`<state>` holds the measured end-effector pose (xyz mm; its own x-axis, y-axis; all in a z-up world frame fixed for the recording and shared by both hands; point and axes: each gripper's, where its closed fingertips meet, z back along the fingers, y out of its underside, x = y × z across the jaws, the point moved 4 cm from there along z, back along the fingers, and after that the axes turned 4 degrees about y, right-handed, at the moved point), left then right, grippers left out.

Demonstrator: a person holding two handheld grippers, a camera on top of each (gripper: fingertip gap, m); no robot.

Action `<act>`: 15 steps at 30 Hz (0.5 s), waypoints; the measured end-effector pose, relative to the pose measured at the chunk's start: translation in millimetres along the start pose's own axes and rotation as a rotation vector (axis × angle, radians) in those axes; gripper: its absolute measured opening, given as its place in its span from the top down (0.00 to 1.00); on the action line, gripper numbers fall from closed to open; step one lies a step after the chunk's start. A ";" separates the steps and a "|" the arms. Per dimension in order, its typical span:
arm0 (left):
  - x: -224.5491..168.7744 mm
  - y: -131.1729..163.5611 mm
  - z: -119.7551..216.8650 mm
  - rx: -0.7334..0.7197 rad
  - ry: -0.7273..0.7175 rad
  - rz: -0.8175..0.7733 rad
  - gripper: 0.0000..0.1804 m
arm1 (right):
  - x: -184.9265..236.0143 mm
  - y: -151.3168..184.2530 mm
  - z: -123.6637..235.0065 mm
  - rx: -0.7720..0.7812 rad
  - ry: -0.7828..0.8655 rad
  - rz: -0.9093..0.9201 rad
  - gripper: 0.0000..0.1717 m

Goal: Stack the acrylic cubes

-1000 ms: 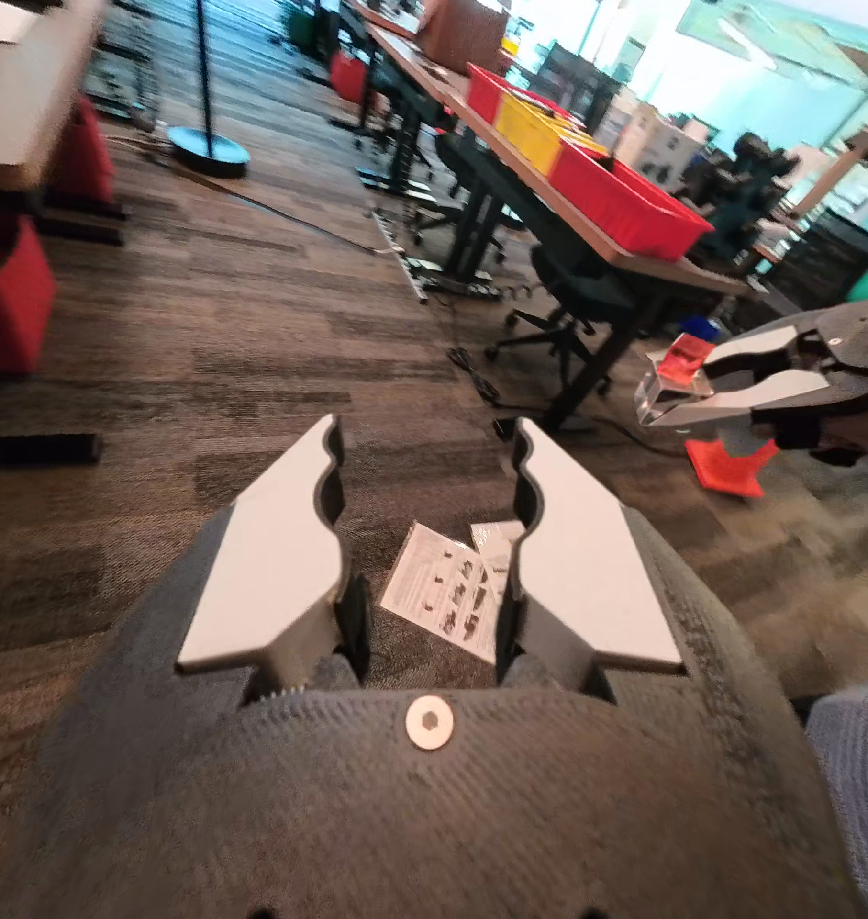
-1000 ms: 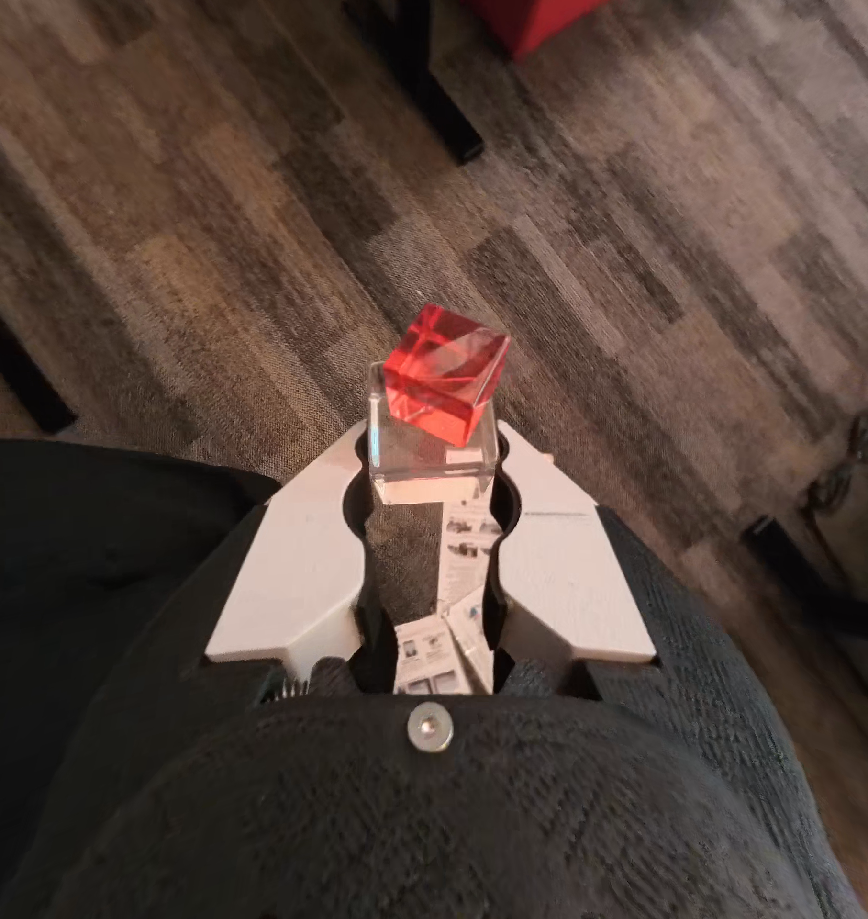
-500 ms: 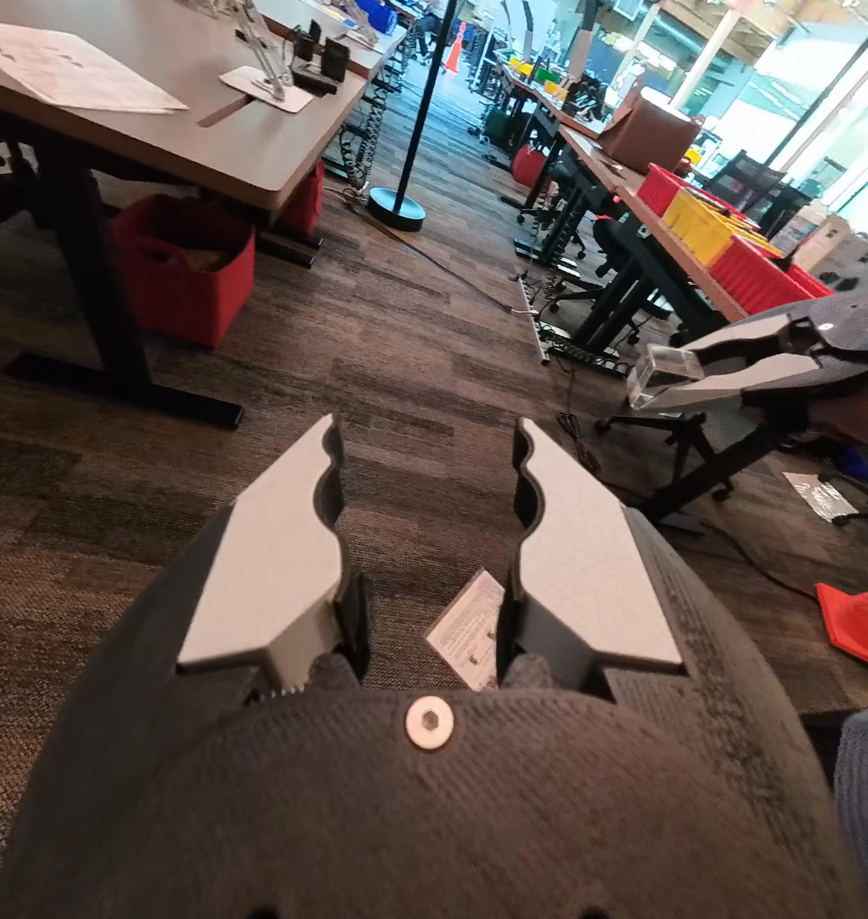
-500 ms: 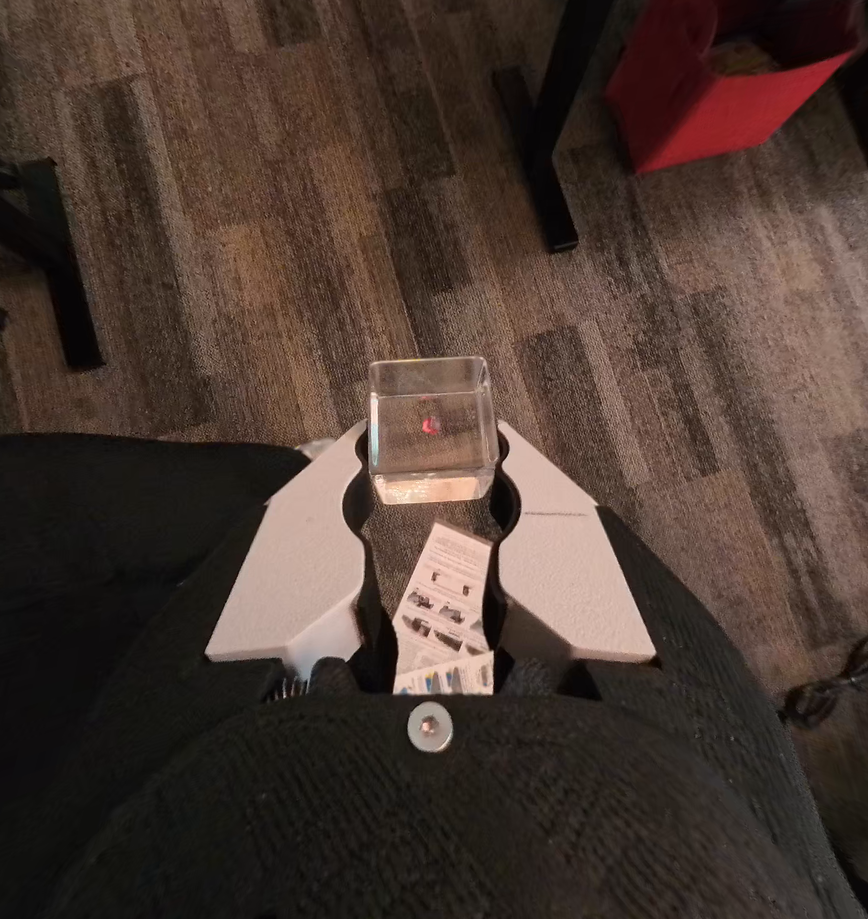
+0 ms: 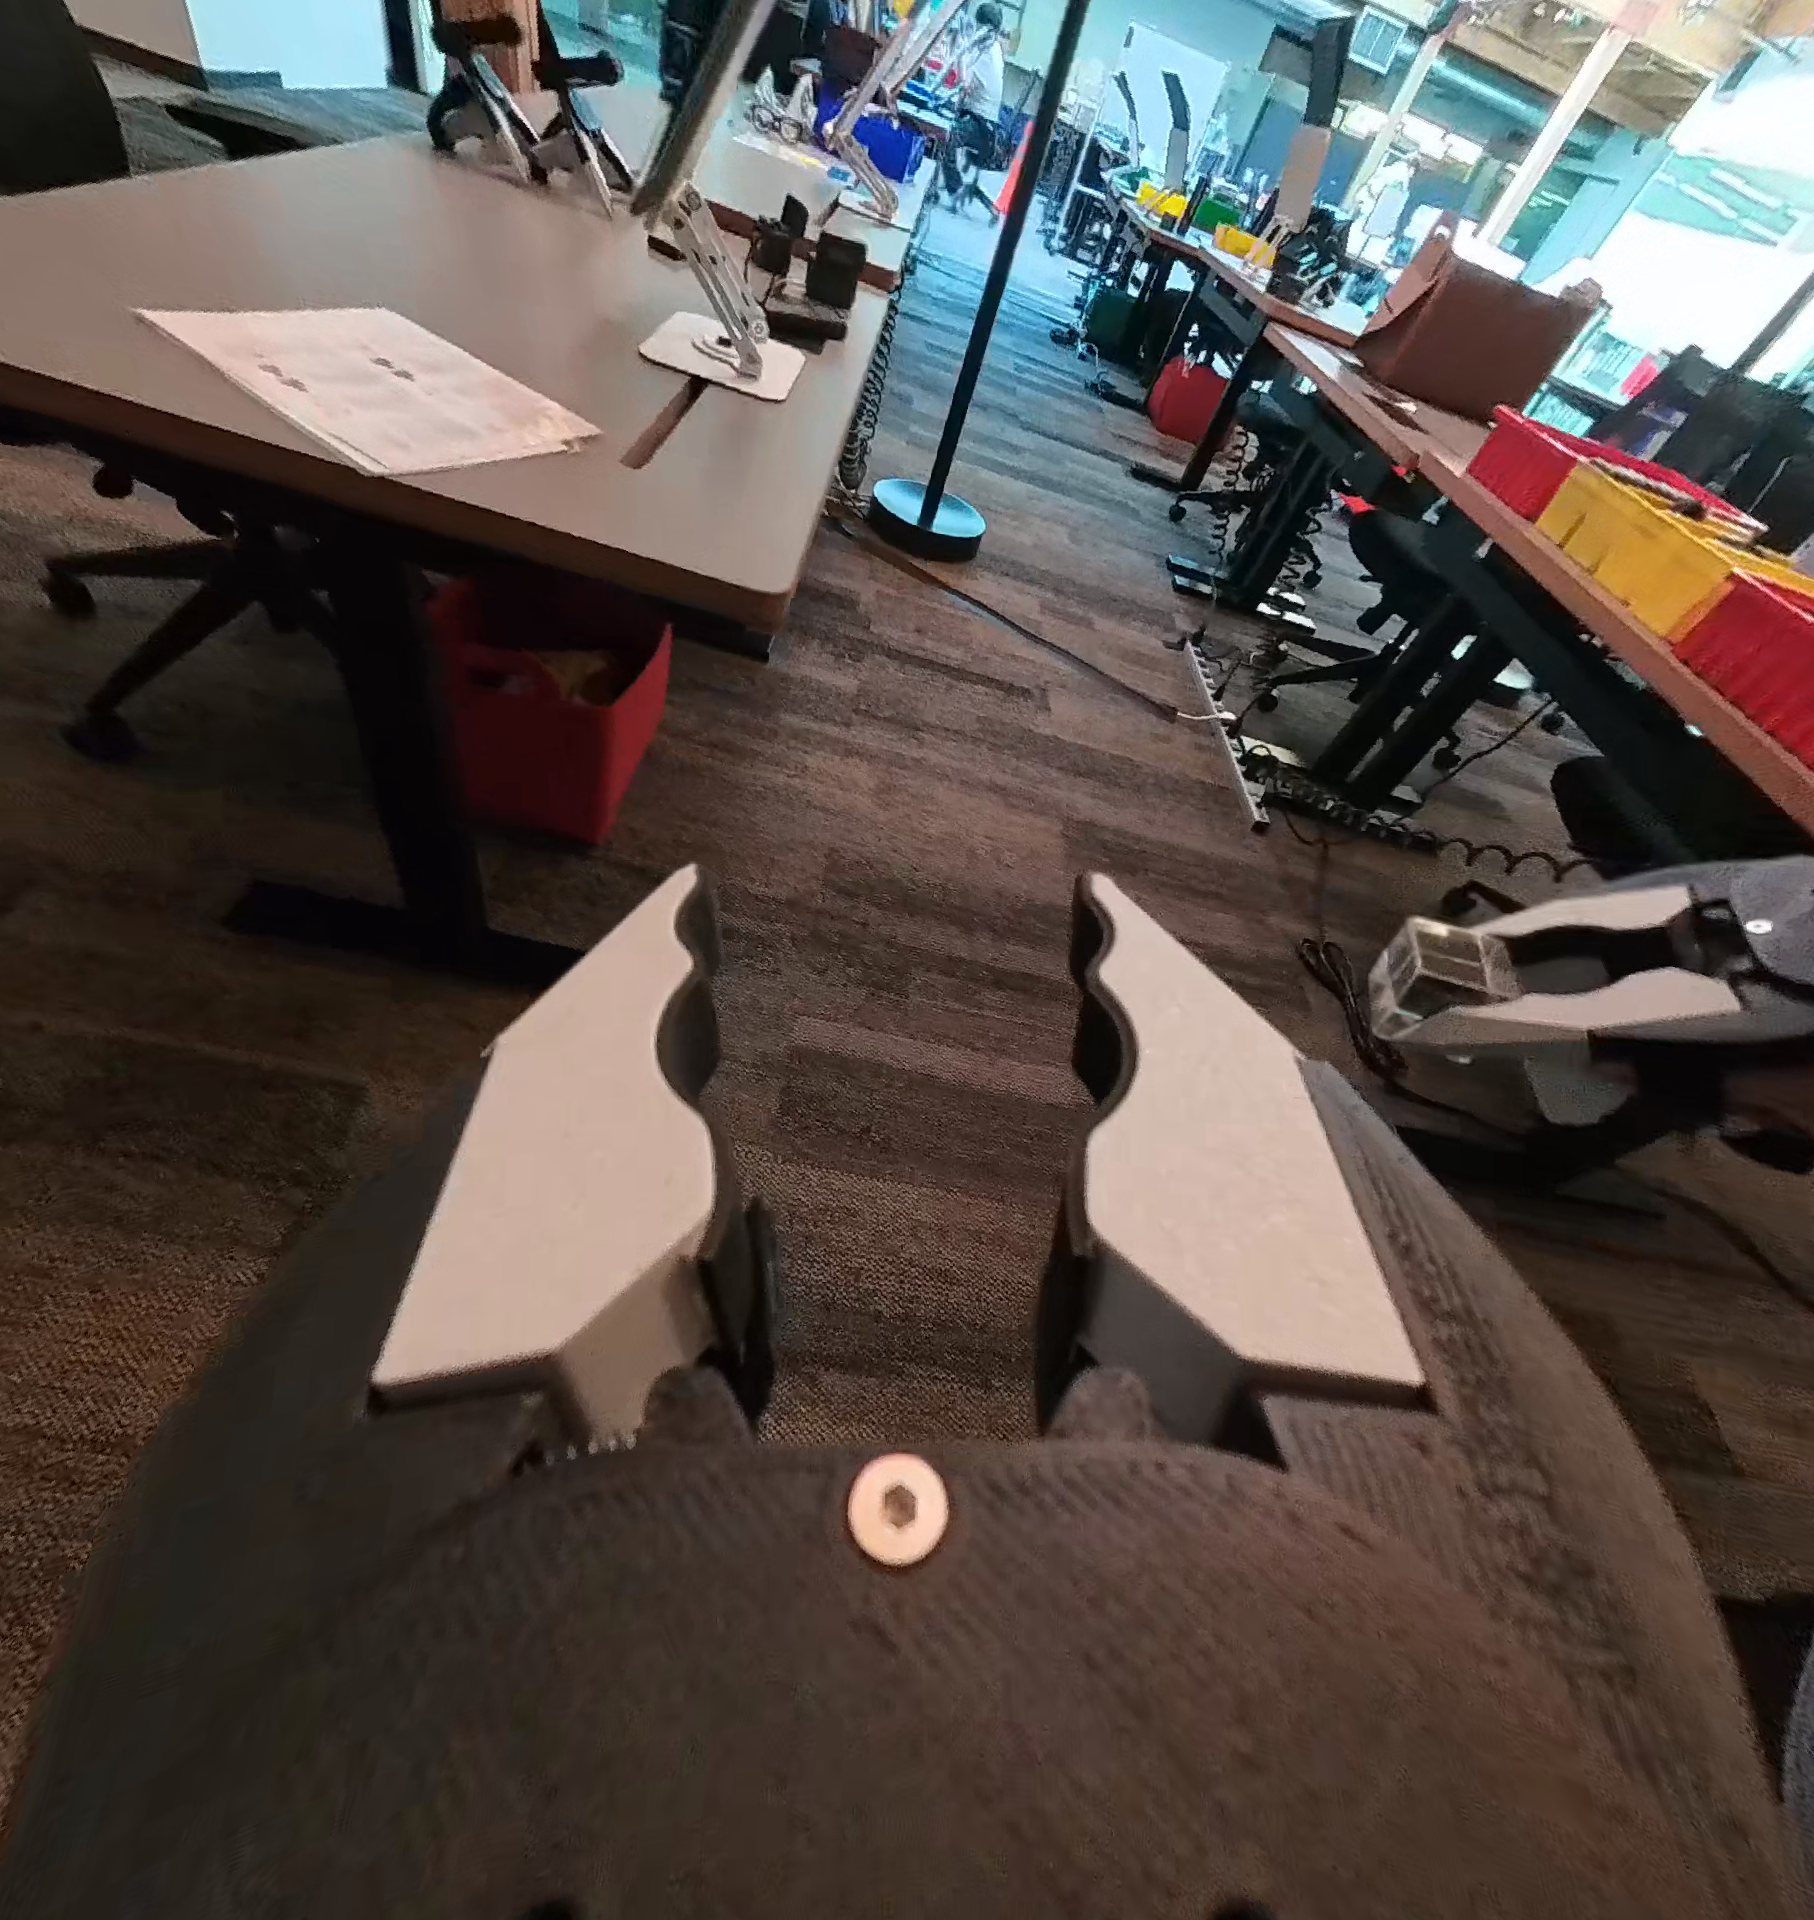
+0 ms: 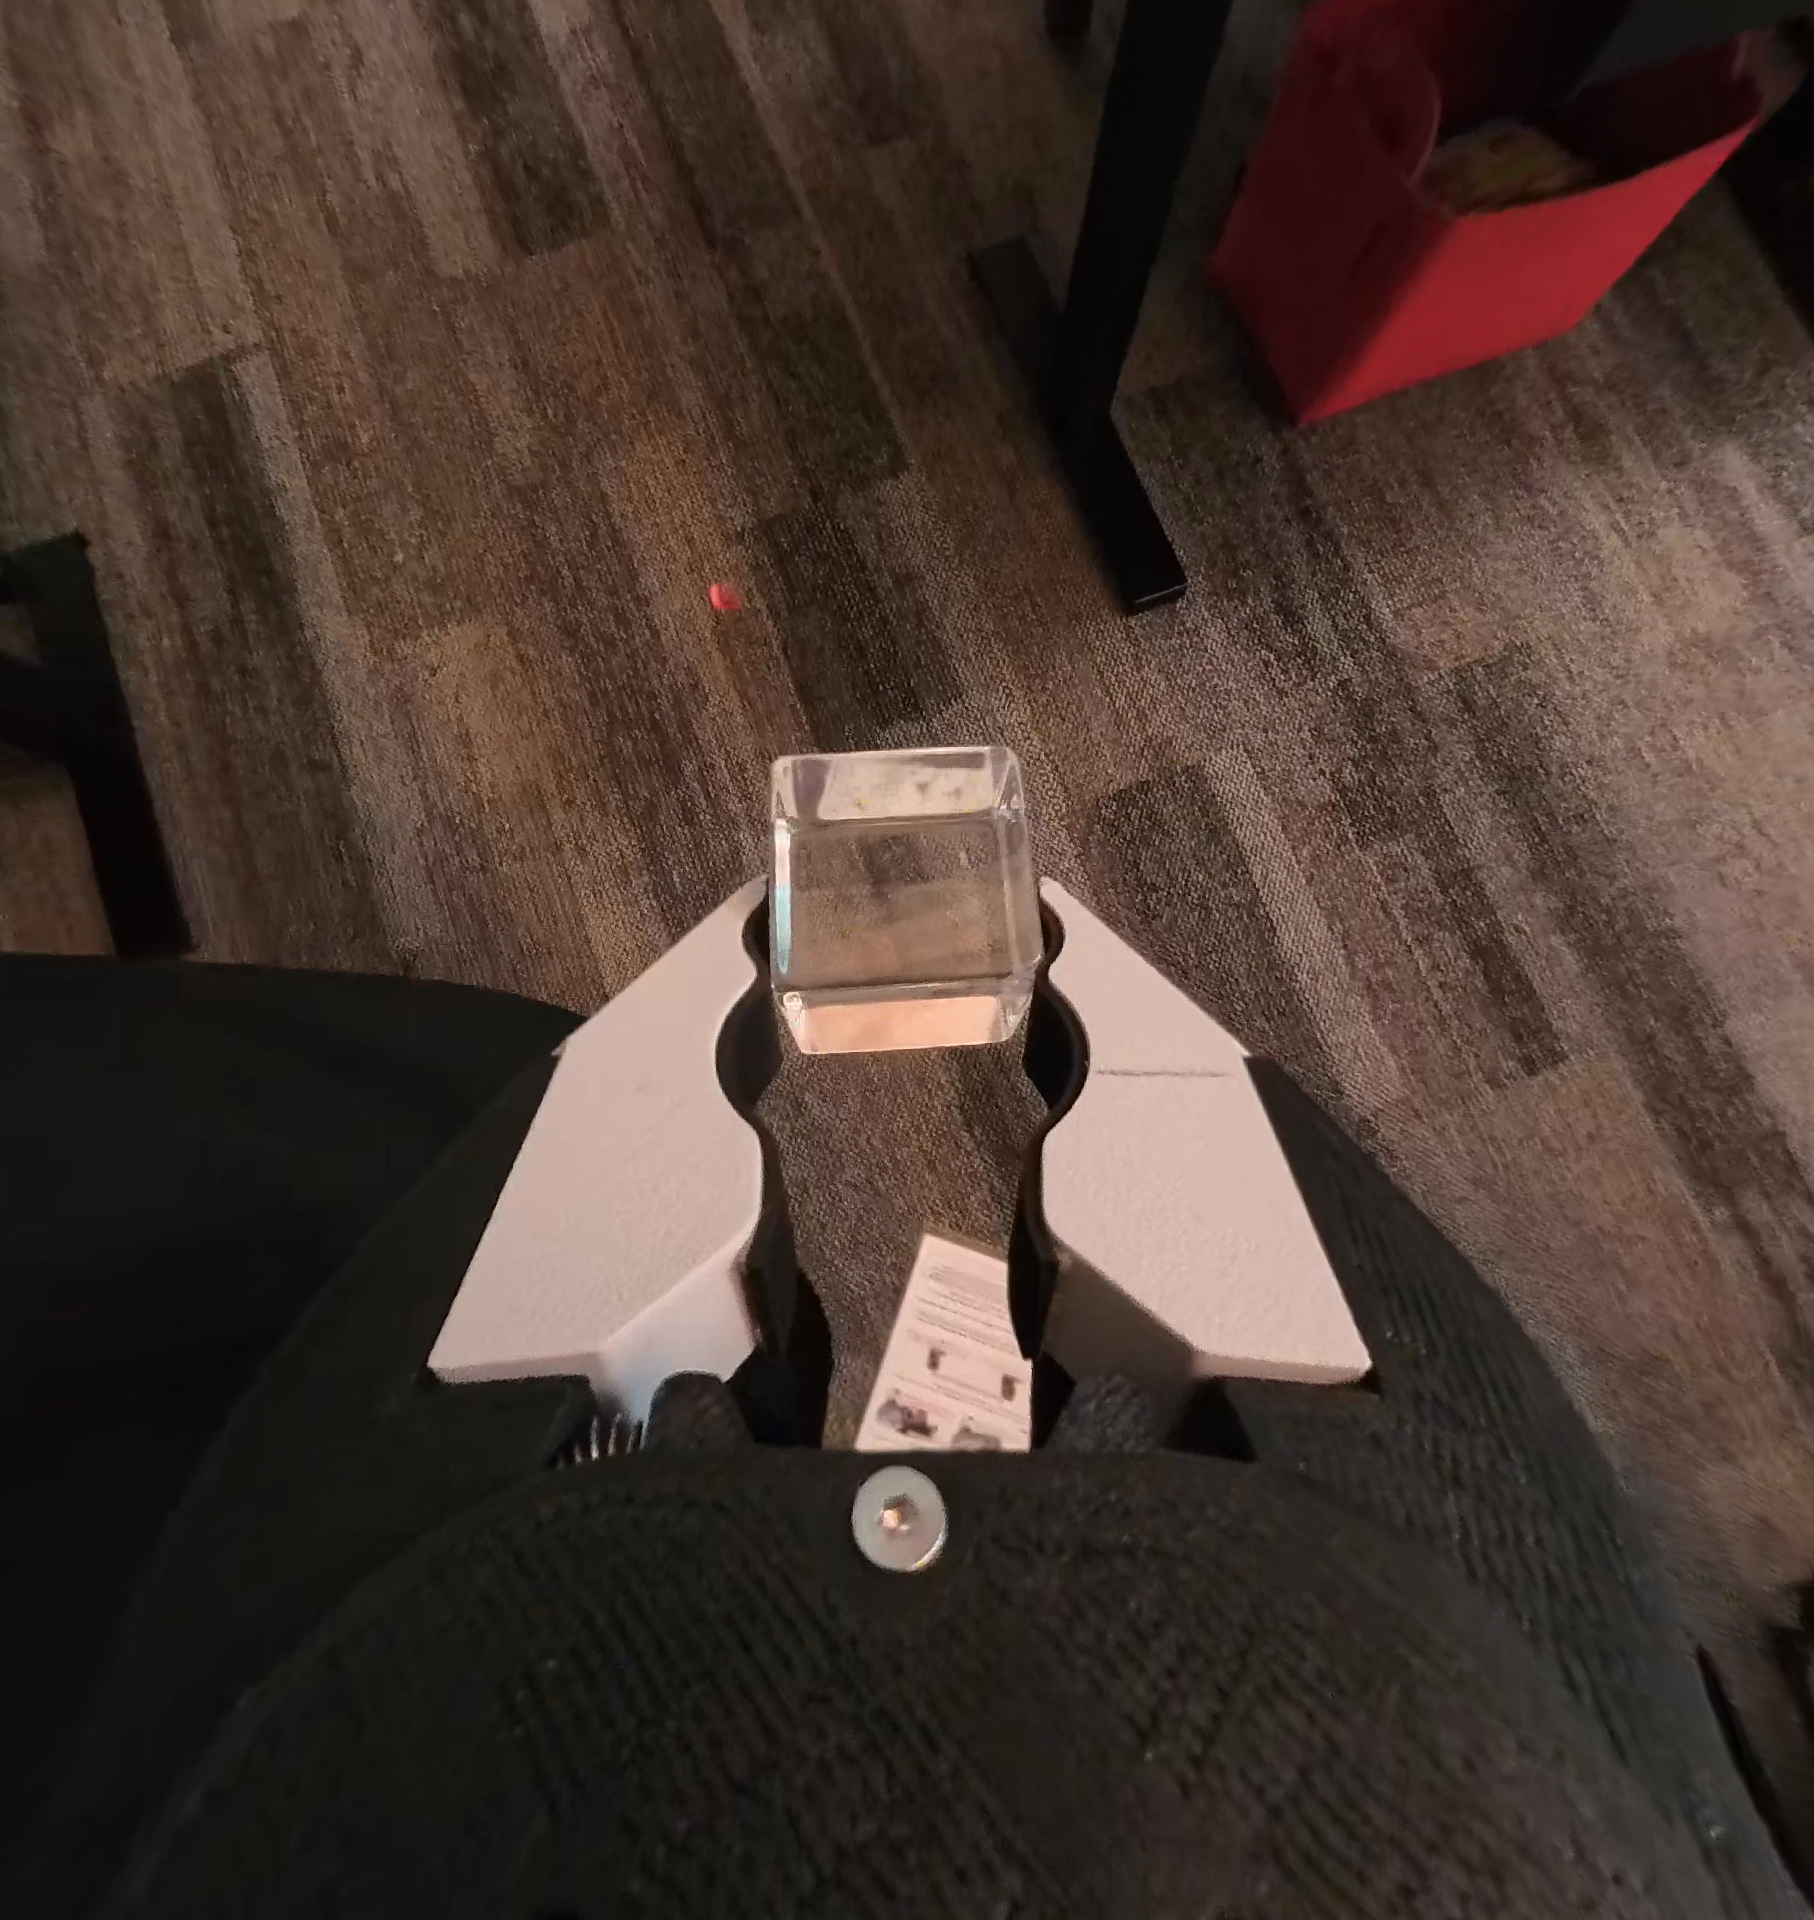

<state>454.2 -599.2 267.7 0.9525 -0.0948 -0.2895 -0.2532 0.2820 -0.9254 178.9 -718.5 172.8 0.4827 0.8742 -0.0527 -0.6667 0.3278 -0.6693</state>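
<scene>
Well clear of desk (image 5: pixel 612 520) edge (carpet (image 5: pixel 903 831) open)

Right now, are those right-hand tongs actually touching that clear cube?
Touching. In the right wrist view both fingers press the sides of the clear cube, held above the carpet; the left wrist view shows it clamped too.

my right gripper (image 6: pixel 905 914) pinches a clear cube (image 6: pixel 905 904) over carpet (image 6: pixel 467 416); printed leaflet (image 6: pixel 950 1351) beneath, red bin (image 6: pixel 1454 208) beside a black desk leg (image 6: pixel 1111 364).
</scene>
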 end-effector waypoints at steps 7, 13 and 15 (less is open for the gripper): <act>57.4 -15.1 -10.2 -0.034 -0.039 0.038 0.63 | 4.5 -26.9 -35.7 0.003 0.001 -0.023 0.74; 87.7 -5.6 -23.5 0.003 -0.019 0.071 0.62 | -0.1 -49.3 -58.7 0.005 0.025 -0.056 0.74; 90.7 -2.8 -35.3 0.020 0.006 0.087 0.62 | -3.2 -54.8 -63.0 0.008 0.030 -0.066 0.74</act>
<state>535.3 -642.3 235.4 0.9262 -0.0745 -0.3696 -0.3311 0.3082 -0.8918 249.7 -761.8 162.9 0.5423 0.8397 -0.0306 -0.6371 0.3872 -0.6665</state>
